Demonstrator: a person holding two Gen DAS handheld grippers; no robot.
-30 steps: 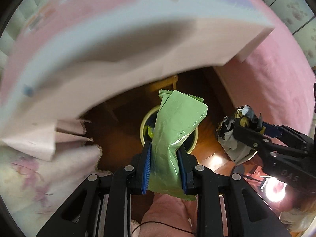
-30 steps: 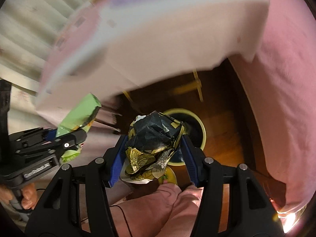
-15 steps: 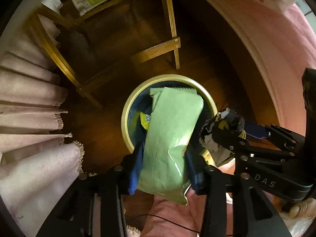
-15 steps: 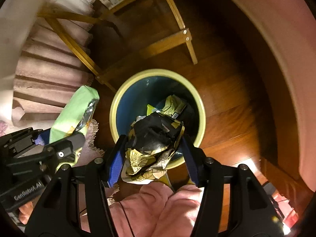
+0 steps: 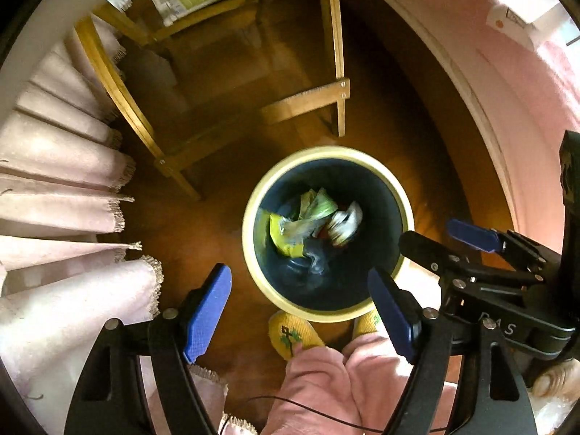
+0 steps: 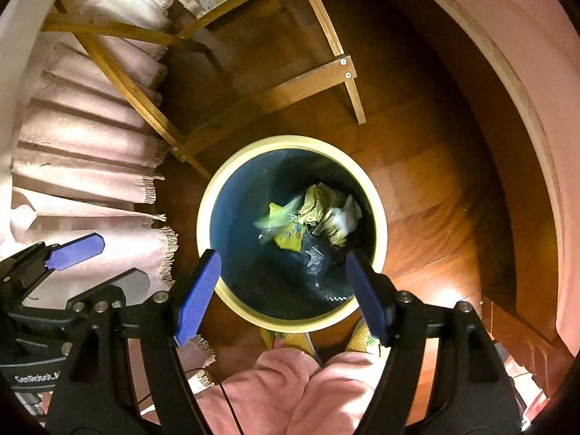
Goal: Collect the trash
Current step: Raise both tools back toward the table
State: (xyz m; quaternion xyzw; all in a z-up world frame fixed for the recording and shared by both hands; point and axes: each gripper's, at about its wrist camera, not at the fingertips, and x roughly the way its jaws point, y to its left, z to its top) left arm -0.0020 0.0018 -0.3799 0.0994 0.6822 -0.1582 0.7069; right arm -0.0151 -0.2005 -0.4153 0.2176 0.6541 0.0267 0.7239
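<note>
A round trash bin with a cream rim and dark blue inside stands on the wooden floor below both grippers. Several wrappers lie in it: the green wrapper, blurred, and the crumpled black and yellow wrapper beside it. My left gripper is open and empty above the bin's near rim; it also shows in the right wrist view. My right gripper is open and empty above the bin; it also shows in the left wrist view.
A wooden table frame stands behind the bin. A fringed pale cloth hangs on the left. A pink bed cover runs along the right. The person's pink trousers and yellow slippers are just below the bin.
Both grippers have opened. The green wrapper and the black and yellow wrapper have dropped out of them into the bin.
</note>
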